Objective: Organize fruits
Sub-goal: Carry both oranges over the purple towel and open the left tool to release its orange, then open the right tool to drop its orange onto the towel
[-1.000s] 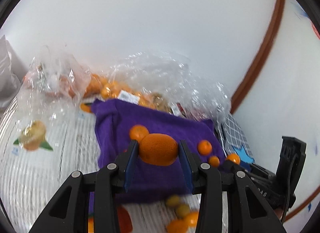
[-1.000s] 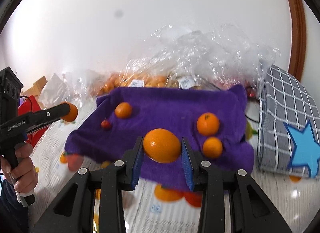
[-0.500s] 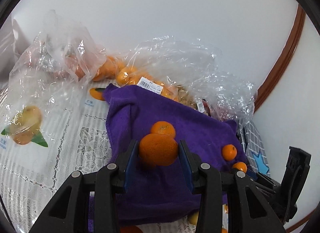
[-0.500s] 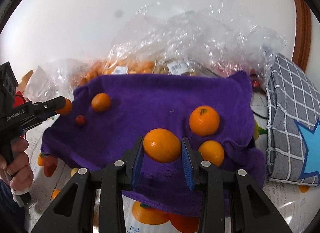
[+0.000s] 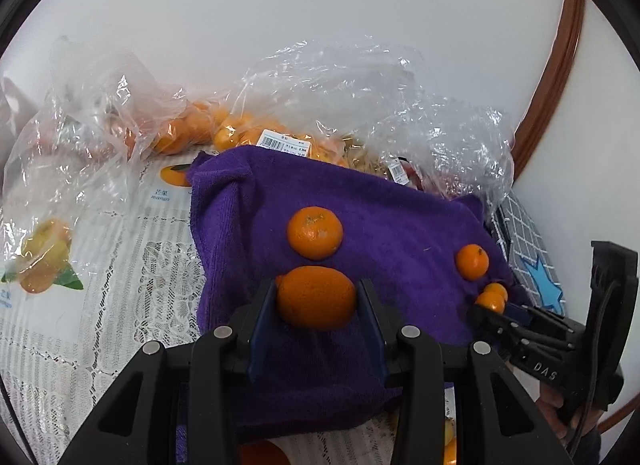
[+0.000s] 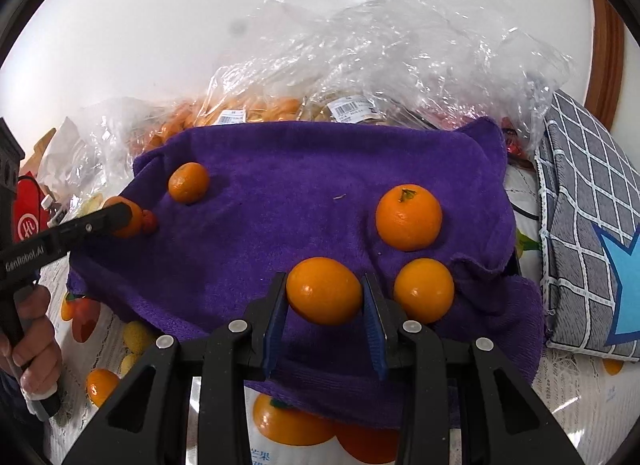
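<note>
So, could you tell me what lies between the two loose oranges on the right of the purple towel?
Only bare purple towel between the stemmed orange and the smooth orange, in the right wrist view.

Bright, even light — fisheye-warped edges

1. Dull orange mandarin, clamped between blue fingers over the purple towel.
2. Glossy orange, likewise clamped, above the towel's near edge.
3. Stemmed orange at its 1 o'clock, lying on the towel.
4. Smooth orange at its 3 o'clock.
5. Small mandarin at its 10 o'clock.
</note>
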Demonstrator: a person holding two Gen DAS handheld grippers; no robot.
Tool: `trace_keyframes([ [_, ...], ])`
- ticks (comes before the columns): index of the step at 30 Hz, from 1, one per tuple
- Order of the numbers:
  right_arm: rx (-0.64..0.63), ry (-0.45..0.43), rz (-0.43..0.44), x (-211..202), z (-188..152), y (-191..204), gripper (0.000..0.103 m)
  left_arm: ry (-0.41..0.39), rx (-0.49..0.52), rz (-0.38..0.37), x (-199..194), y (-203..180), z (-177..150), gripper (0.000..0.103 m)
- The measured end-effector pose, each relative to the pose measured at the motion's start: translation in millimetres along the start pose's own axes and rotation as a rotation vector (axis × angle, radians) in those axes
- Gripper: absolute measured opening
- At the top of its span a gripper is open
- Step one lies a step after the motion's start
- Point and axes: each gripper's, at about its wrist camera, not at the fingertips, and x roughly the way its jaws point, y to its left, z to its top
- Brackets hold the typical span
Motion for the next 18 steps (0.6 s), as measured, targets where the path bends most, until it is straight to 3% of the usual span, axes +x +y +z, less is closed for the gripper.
trace_keyframes([
  [7, 0.009, -0.006, -0.019, -2.6, 0.3, -0.6, 0.039, -0.003, 0.017, 0.013, -0.5, -1.5, -0.9, 0.042],
  [10, 0.000, -0.025, -0.027, -7.8, 0.6, 3.6, 0.047, -0.009, 0.027, 0.020, -0.5, -4.9, -1.3, 0.043],
  [18, 0.007, -0.090, -0.012, -41.5, 0.3, 13.6, 0.047, -0.060, 0.002, 0.009, -12.8, 1.5, 0.0, 0.047],
])
